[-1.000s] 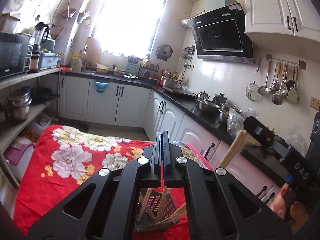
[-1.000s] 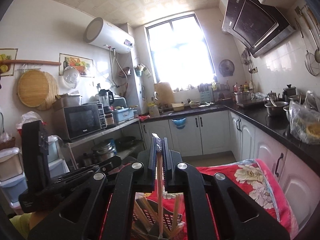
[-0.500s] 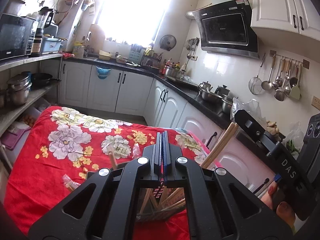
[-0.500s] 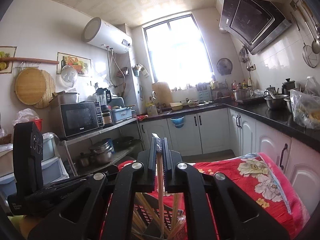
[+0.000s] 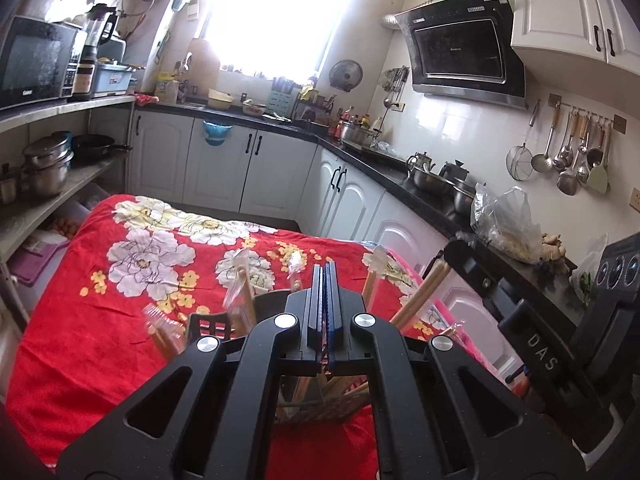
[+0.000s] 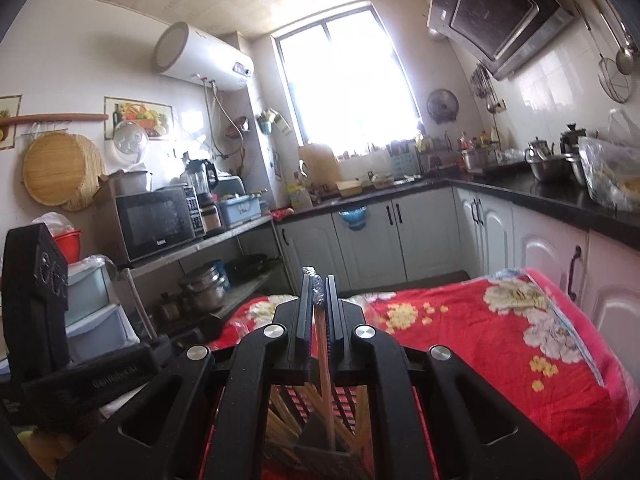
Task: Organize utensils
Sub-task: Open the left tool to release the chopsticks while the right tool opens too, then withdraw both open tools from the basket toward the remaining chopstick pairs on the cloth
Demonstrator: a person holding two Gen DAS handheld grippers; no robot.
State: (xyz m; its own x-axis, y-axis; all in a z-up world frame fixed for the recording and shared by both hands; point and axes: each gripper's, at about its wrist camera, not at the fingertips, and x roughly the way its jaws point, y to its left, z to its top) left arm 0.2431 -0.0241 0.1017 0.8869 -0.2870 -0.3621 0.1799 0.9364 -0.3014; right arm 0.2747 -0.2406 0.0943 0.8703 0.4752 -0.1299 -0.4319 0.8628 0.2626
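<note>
Matt black plastic, pale wood, plush red cloth.
Textured matt black plastic on both the left gripper [image 5: 326, 304] and the right gripper [image 6: 319, 312], with shiny metal pivot screws. Between the right jaws, smooth pale wooden chopsticks [image 6: 323, 356] in crinkly clear wrapping. Below the jaws, a dark slatted plastic holder [image 6: 320, 446]. Beyond the jaws, a soft, fuzzy floral tablecloth [image 5: 120, 288]. Right of the left jaws, a glossy black countertop [image 5: 420, 196].
</note>
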